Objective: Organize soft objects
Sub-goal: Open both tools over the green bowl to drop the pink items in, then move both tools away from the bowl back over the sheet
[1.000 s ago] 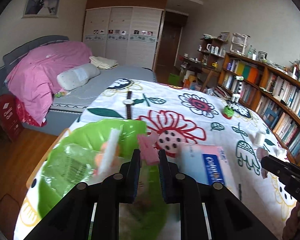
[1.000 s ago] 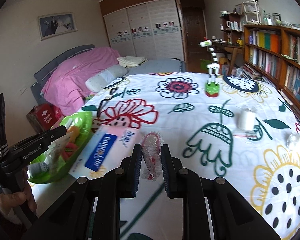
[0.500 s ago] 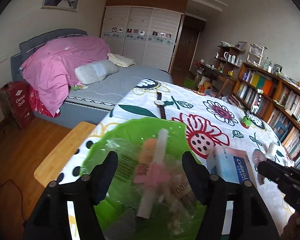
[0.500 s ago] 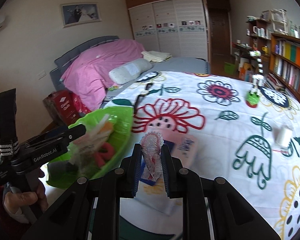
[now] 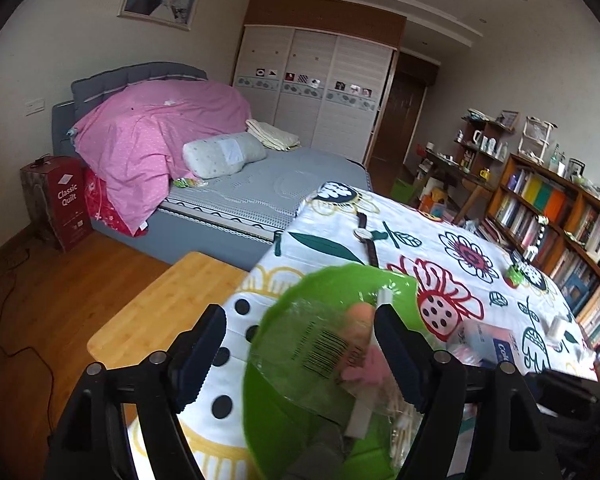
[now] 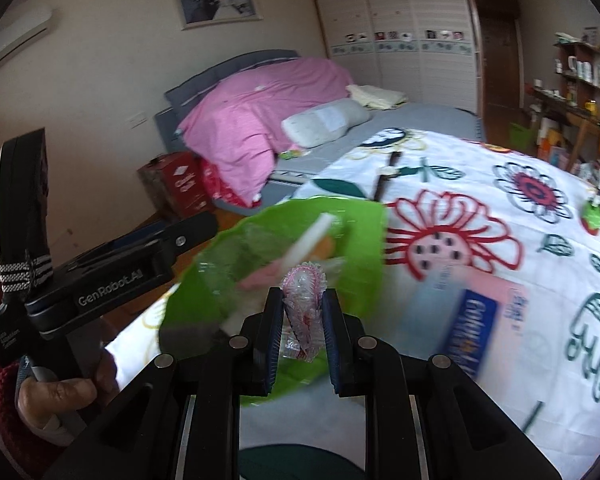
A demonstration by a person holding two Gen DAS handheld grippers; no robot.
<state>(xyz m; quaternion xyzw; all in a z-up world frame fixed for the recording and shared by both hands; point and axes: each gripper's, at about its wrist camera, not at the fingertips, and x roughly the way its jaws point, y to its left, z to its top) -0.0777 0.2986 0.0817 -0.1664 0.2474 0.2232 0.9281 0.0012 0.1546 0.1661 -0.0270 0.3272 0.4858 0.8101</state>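
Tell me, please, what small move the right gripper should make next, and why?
Probably carry the frilly pink item forward over the green bowl and release: the right gripper is shut on it just short of the bowl, where other soft pieces already lie.

Right tool pinches frilly wrapper before green bowl.

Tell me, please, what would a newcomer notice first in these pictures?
Probably the bright green bowl near the edge of the flowered tablecloth, holding plastic-wrapped items. Next, the right gripper just in front of it, shut on a pink frilly wrapped item. Behind lies the bed with its pink quilt.
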